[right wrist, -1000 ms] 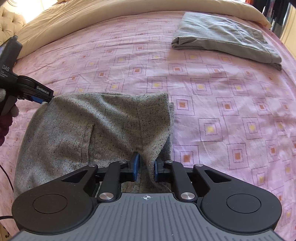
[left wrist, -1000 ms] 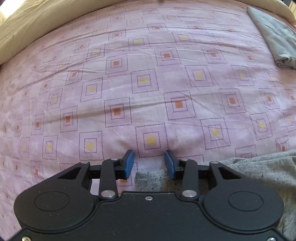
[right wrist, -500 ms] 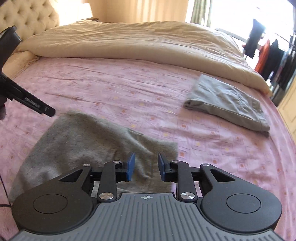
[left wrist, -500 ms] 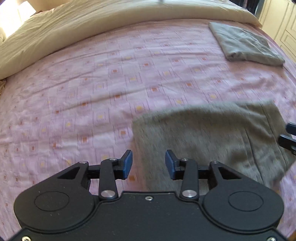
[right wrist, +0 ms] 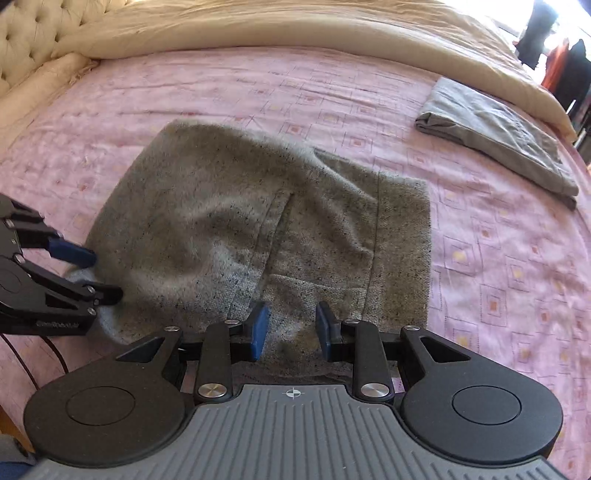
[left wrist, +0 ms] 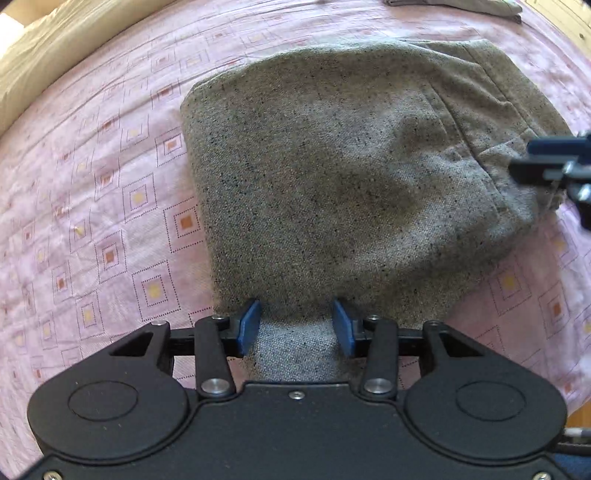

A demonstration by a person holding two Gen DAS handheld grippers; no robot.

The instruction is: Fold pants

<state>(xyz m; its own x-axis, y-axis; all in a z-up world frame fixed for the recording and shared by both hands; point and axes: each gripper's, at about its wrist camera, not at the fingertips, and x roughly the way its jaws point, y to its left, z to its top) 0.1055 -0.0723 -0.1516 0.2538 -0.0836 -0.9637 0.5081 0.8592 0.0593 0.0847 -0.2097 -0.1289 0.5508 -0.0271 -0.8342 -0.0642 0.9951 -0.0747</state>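
Note:
The grey speckled pants (left wrist: pixel 351 177) lie folded on the pink patterned sheet (left wrist: pixel 110 221). My left gripper (left wrist: pixel 293 317) points down at their near edge. Its jaws are opening, with a lighter fold of the cloth lying between the blue pads. In the right wrist view the left gripper (right wrist: pixel 98 275) sits at the left edge of the pants (right wrist: pixel 258 229). My right gripper (right wrist: pixel 291 321) hovers open just above the near edge by the pocket seam, with nothing pinched. It also shows in the left wrist view as the right gripper (left wrist: pixel 521 160) at the pants' right side.
A second pair of folded grey pants (right wrist: pixel 498 136) lies at the far right of the bed. A cream duvet (right wrist: pixel 295 26) is bunched along the far side below a tufted headboard (right wrist: pixel 22 37). Pink sheet (right wrist: pixel 498 258) lies bare around the pants.
My right gripper let go of the pants' edge and opened. My left gripper swept over the bare sheet to the pants' near edge. The pants now lie flatter.

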